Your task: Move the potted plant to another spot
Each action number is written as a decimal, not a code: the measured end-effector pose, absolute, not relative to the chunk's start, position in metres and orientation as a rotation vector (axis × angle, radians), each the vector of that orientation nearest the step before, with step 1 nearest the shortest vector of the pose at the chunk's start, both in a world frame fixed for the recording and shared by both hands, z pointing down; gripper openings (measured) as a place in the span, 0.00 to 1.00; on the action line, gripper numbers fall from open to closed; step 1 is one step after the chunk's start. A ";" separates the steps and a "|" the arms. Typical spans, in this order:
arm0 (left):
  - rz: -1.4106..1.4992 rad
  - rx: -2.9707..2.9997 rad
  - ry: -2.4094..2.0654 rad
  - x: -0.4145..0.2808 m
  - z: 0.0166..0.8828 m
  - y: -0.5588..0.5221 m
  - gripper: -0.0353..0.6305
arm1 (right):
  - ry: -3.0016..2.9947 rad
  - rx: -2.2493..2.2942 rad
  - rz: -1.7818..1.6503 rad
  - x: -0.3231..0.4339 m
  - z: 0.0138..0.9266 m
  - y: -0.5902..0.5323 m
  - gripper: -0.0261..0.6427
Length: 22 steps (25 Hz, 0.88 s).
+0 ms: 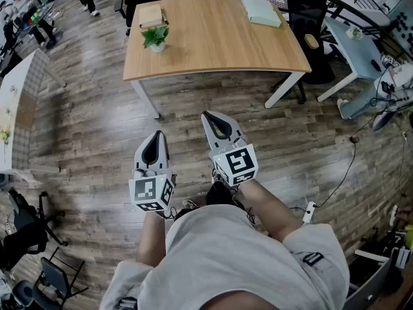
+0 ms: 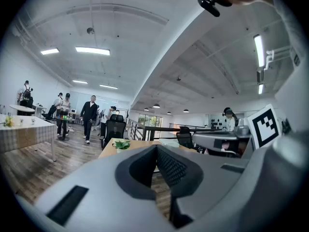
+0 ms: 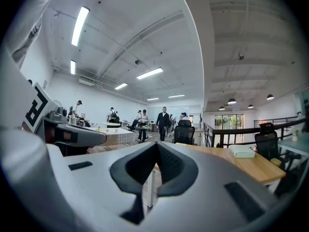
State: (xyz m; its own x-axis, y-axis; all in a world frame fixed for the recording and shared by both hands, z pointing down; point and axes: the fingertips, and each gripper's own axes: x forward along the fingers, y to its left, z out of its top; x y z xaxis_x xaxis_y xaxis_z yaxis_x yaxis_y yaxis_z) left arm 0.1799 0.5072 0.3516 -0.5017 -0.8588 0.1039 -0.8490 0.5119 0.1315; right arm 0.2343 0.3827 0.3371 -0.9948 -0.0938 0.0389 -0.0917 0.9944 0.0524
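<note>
Pale wood forms the counter (image 1: 219, 44) ahead, and the potted plant (image 1: 155, 38) (green leaves, small white pot) stands near its left edge, just in front of a tan book (image 1: 151, 15). The left hand-held gripper (image 1: 157, 136) and the right hand-held gripper (image 1: 206, 116) are both clenched with nothing between their jaws, side by side above the plank floor (image 1: 84, 128), well apart from the plant.
</note>
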 end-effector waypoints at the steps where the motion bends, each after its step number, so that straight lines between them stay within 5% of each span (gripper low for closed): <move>1: -0.092 1.481 -2.589 0.181 0.353 0.511 0.07 | -3.096 0.150 -0.080 0.236 0.337 0.386 0.04; 17: -0.094 1.468 -2.506 0.189 0.384 0.530 0.07 | -3.058 0.143 -0.007 0.248 0.366 0.406 0.05; 19: -0.092 1.458 -2.496 0.188 0.390 0.529 0.07 | -3.033 0.108 0.004 0.247 0.376 0.406 0.16; 22: -0.086 1.445 -2.486 0.186 0.396 0.523 0.07 | -3.012 0.070 0.007 0.245 0.385 0.402 0.16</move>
